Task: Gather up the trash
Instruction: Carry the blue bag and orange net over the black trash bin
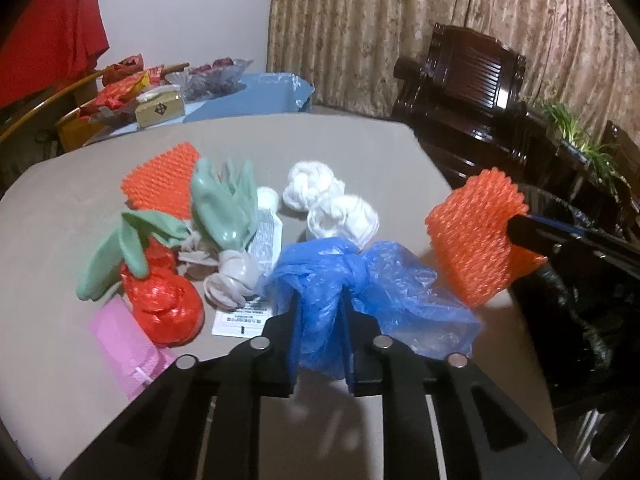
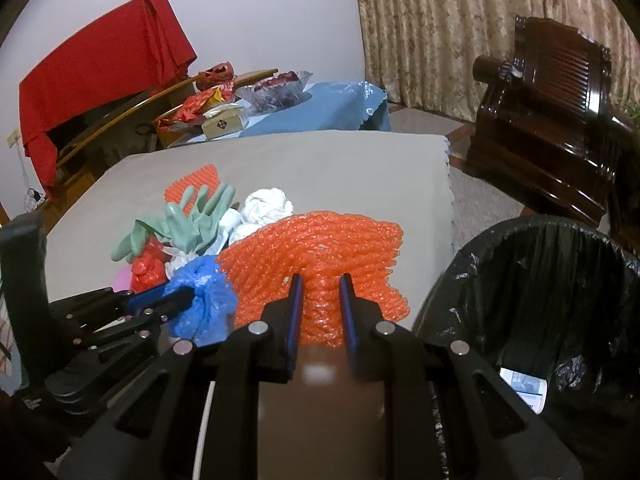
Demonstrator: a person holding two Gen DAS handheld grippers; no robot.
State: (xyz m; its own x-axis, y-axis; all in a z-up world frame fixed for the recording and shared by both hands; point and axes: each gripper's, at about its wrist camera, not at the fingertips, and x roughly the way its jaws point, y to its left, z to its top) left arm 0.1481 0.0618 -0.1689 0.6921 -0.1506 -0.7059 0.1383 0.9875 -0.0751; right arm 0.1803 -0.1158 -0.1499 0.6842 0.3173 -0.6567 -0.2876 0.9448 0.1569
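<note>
Left gripper (image 1: 320, 320) clamped on crumpled blue plastic bag (image 1: 360, 280), pads pinching its knotted neck, bag resting at near edge of grey cloth-covered counter (image 1: 340, 144). Right gripper (image 2: 320, 304) closed tight on orange foam mesh sleeve (image 2: 320, 248), held clear of the counter, just left of black-lined trash bin (image 2: 540, 280) standing on the floor at right. Piled on the counter, left of the blue bag: tied red plastic bag (image 1: 164, 300), two pale green rubber gloves (image 1: 224, 208), pink foam sheet (image 1: 120, 340), printed white paper slip (image 1: 240, 318). Farther back: second orange foam mesh piece (image 1: 160, 180) and two wadded white tissue balls (image 1: 312, 184).
</note>
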